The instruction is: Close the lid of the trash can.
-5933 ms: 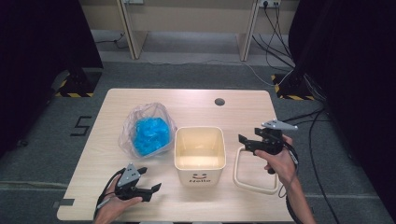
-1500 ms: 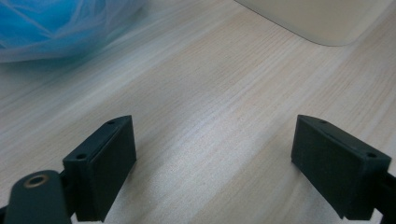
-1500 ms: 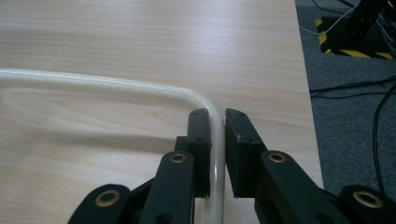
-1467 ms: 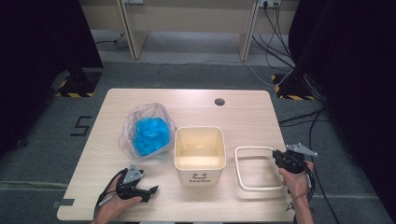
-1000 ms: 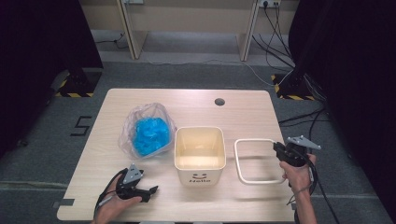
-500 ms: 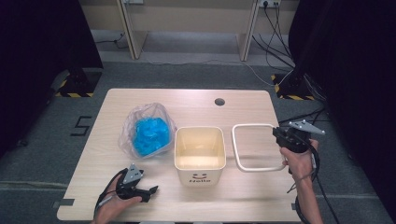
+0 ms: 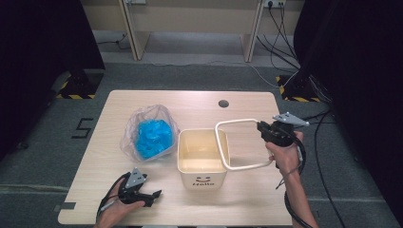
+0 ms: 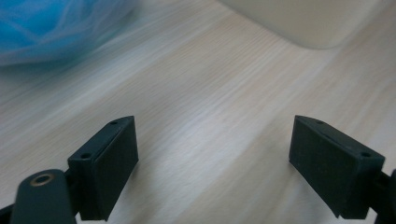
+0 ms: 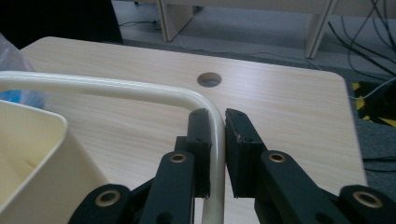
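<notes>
The cream bin, marked "Hello" on its front wall, stands on the wooden table and serves as the landmark. Far to its left, near the table's front edge, the left gripper rests low over the wood in the person's left hand; its jaws stand wide apart with nothing but bare tabletop between them. Behind that gripper and just left of the bin lies a clear plastic bag holding crumpled blue material. Over the bin's right wall hangs the cream rectangular frame, tilted, with its left side above the bin's opening and its right side out beyond the bin. There the right gripper clamps the frame's right edge near a rounded corner, pads pressed on the bar from both sides. Behind the bin, a round hole marks the tabletop.
</notes>
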Demonstrator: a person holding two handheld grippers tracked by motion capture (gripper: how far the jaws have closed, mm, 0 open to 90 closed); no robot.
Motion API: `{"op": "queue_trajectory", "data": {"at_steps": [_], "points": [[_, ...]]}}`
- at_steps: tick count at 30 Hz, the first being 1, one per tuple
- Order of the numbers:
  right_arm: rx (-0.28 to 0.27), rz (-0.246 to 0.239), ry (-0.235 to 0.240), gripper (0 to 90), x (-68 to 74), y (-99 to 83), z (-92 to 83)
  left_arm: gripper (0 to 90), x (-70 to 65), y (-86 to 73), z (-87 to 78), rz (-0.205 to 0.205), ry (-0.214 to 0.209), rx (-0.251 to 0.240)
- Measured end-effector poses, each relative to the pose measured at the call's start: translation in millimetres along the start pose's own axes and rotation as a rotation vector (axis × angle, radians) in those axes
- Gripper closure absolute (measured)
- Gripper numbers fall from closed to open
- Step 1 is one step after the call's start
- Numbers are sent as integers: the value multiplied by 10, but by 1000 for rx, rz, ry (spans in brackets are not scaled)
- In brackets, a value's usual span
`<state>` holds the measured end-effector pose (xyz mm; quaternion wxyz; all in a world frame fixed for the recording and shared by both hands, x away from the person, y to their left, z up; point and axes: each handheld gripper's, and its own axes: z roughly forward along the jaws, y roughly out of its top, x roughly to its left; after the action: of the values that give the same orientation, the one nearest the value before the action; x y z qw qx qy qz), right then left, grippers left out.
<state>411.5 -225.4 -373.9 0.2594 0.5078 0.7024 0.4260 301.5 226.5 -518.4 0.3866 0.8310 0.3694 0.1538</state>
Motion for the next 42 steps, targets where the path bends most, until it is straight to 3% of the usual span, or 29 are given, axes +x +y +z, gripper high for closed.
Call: {"op": "queue_trajectory", "data": {"at_steps": [3, 11, 17, 29, 36, 42], "points": [[6, -9, 21, 809, 115, 24, 66, 148, -86, 87, -50, 10, 5, -58], [28, -39, 79, 808, 460, 112, 215, 147, -420, 442, -255, 37, -2, -295], [43, -47, 109, 808, 733, 168, 289, 147, -595, 616, -315, 59, 18, -384], [75, -65, 117, 807, 996, 203, 411, 146, -758, 793, -339, 80, 33, -461], [89, -72, 119, 807, 1073, 216, 479, 146, -837, 864, -280, 103, 48, -467], [92, -81, 116, 806, 1094, 209, 467, 147, -828, 890, -237, 102, 63, -461]]}}
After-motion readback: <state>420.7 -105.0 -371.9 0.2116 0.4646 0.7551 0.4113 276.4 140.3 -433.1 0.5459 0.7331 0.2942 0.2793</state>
